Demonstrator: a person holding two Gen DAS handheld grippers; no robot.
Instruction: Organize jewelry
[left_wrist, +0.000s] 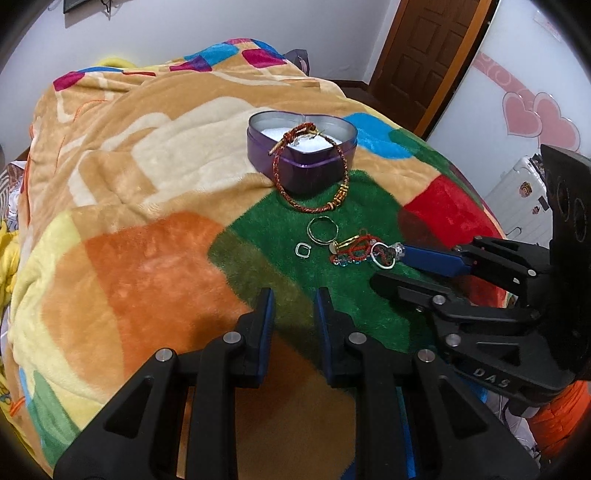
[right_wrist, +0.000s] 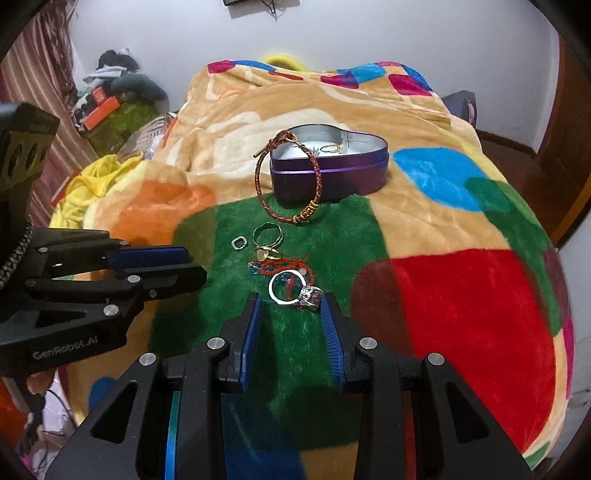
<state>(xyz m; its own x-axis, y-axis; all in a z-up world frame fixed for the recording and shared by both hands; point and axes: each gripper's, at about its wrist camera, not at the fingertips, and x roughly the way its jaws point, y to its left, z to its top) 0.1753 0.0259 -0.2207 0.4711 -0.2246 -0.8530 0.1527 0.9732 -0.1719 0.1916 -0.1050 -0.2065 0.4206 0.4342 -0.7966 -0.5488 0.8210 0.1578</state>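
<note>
Bed, covered by a plush patchwork blanket (right_wrist: 461, 302) in green, red, orange, tan and blue.

Heart-shaped purple tin (right_wrist: 328, 177), lid off, white lining inside; stands at the far edge of the green patch. A small gold ring (right_wrist: 330, 148) lies inside it.

Braided red-and-gold bracelet (right_wrist: 291, 184): hooked over the tin's near wall, clasp end on the rim, the rest of the loop hanging down the front onto the blanket.

Nearer, on the green patch, well apart from the tin:
- small squarish silver ring (right_wrist: 239, 242)
- thin gold hoop (right_wrist: 267, 236), just beside it
- gold clip piece (right_wrist: 269, 254)
- red cord with blue beads (right_wrist: 284, 267), tangled
- large silver ring with a chunky stone (right_wrist: 293, 291), touching the cord.

Right gripper (right_wrist: 290, 314): open, jaws set wide, nothing held; the blue fingertips (right_wrist: 327, 314) sit either side of the large silver ring, the right one just beside its stone. Whether it touches, I cannot tell.

Left gripper (left_wrist: 293, 306): partly open, a clear gap between its jaws, nothing held; it hovers over the near edge of the green patch, apart from the jewelry.
</note>
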